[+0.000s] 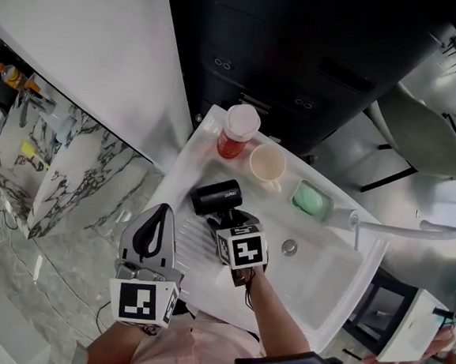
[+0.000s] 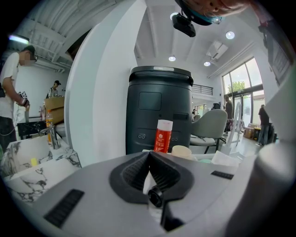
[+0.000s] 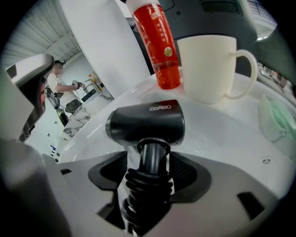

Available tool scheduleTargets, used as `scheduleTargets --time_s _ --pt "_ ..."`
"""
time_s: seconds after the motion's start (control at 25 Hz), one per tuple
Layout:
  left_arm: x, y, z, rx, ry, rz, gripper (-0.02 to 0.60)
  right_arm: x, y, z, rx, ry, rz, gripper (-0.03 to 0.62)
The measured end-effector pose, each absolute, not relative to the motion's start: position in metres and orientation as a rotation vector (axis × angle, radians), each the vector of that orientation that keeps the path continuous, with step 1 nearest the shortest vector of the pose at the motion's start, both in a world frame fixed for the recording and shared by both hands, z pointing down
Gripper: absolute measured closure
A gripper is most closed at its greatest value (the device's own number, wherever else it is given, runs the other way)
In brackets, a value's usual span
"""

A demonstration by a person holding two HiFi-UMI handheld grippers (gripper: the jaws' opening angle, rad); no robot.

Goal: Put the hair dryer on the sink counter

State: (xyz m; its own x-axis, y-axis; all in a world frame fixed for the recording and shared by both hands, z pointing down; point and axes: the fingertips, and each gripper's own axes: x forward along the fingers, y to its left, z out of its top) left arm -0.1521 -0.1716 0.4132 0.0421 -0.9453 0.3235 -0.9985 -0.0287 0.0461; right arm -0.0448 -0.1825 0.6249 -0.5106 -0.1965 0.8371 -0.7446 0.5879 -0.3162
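A black hair dryer (image 1: 215,196) (image 3: 145,122) lies on the white sink counter (image 1: 183,165), barrel pointing left. Its handle, wrapped in coiled cord, runs back between the jaws of my right gripper (image 1: 226,217) (image 3: 152,159). Those jaws stand open, with a thin gap on each side of the handle. My left gripper (image 1: 160,211) (image 2: 149,155) hovers off the counter's left front edge, shut with nothing in it.
Behind the dryer stand a red bottle (image 1: 236,132) (image 3: 157,41) and a cream cup (image 1: 267,163) (image 3: 210,69). A green soap (image 1: 311,199) lies to the right, by the faucet (image 1: 398,229) and drain (image 1: 289,247). A dark cabinet (image 1: 302,57) rises behind.
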Motion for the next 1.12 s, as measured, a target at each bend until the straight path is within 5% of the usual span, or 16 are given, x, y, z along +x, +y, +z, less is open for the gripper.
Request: scheduleTargets --time_s 0.48,1.12 --pt "-0.154 -0.166 0.407 2.079 -1.990 0.289 0.572 -0.041 -0.187 0.610 0.800 -2.029 0.831 0.250" --pt "-0.159 -0.151 0.339 2.226 -2.065 0.149 0.572 -0.022 -0.197 0.488 1.146 -2.246 0.685 0.293"
